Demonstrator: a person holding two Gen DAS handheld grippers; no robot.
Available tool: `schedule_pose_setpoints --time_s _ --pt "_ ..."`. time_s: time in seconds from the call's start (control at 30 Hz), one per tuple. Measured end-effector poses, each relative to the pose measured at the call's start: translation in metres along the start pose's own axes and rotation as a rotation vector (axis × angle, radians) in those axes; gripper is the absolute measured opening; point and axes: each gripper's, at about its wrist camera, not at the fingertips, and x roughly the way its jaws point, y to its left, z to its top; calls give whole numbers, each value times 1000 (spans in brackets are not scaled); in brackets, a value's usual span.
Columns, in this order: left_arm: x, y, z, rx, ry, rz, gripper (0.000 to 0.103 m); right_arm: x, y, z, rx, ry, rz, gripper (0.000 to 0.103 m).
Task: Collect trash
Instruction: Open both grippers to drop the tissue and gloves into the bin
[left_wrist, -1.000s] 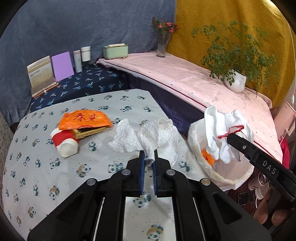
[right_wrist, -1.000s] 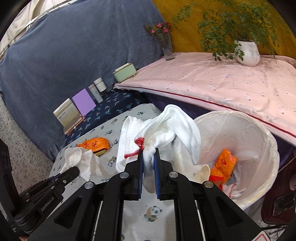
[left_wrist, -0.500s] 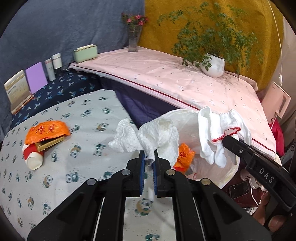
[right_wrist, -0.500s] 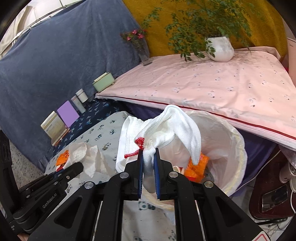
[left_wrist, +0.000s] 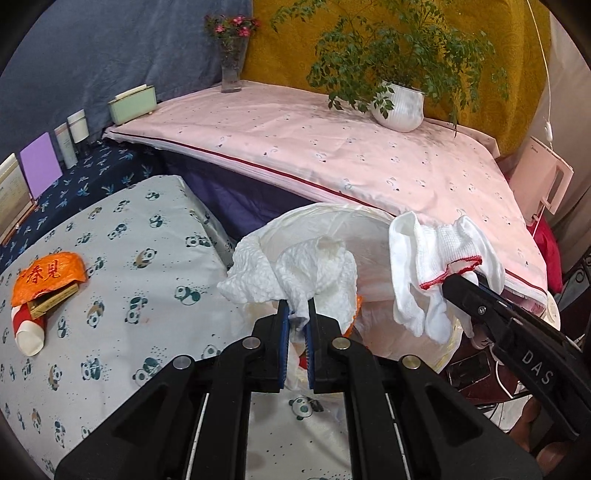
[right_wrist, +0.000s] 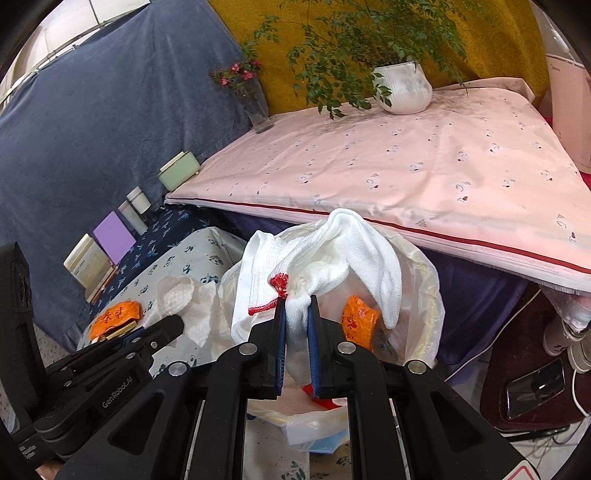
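While both tongs are clamped on their loads, each load hangs over the mouth of the lined bin. The left tongs (left_wrist: 296, 314) pinch a crumpled white paper towel (left_wrist: 295, 275) between narrow blue pads; the towel spreads above the near-left rim of the trash bin (left_wrist: 332, 218). The right tongs (right_wrist: 296, 306) grip a white knitted glove (right_wrist: 332, 254) with a red cuff edge, bunched at the pads and drooping on both sides over the bin opening. From the left wrist view the right tongs enter from the right, and the glove hangs just beside the towel without clear contact.

Inside the bin, an orange wrapper (right_wrist: 358, 323) lies against the white liner, below the glove. The bin stands off the right edge of the worktop (left_wrist: 129, 266), which carries a panda-print cloth.

Well apart to the left on the worktop, a second orange wrapper (left_wrist: 50, 275) covers a small flat box, and a red-and-white paper cup (left_wrist: 29, 330) lies on its side just beside it.

Farther back, a purple card (left_wrist: 40, 164), two small white containers and a pale green box (left_wrist: 132, 104) stand along a dark blue patterned surface. Beyond the bin, a pink-covered surface (left_wrist: 332, 147) bears a glass vase of pink flowers (left_wrist: 232, 48) and a white potted plant (left_wrist: 399, 107).
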Motion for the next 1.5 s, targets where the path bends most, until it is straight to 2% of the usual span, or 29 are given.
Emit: schedule_pose_setpoints --time_s 0.23,0.37,0.4,0.47,0.53,1.03,1.5 --pt "9 3 4 -26 14 -33 11 4 -9 0 11 3 -7 10" --pt "10 5 4 -42 3 -36 36 8 -9 0 12 8 -8 11" --pt "9 6 4 -43 -4 -36 39 8 -9 0 13 10 -8 11" --pt "7 7 5 -47 -16 -34 54 10 -10 -1 14 13 -9 11" --pt "5 9 5 -55 -24 -21 60 12 -10 -1 15 15 -10 11" --pt "3 31 -4 -86 -17 19 60 23 -2 -5 19 30 -8 17" --pt "-14 68 -15 -153 -30 79 69 19 25 -7 -17 25 13 19"
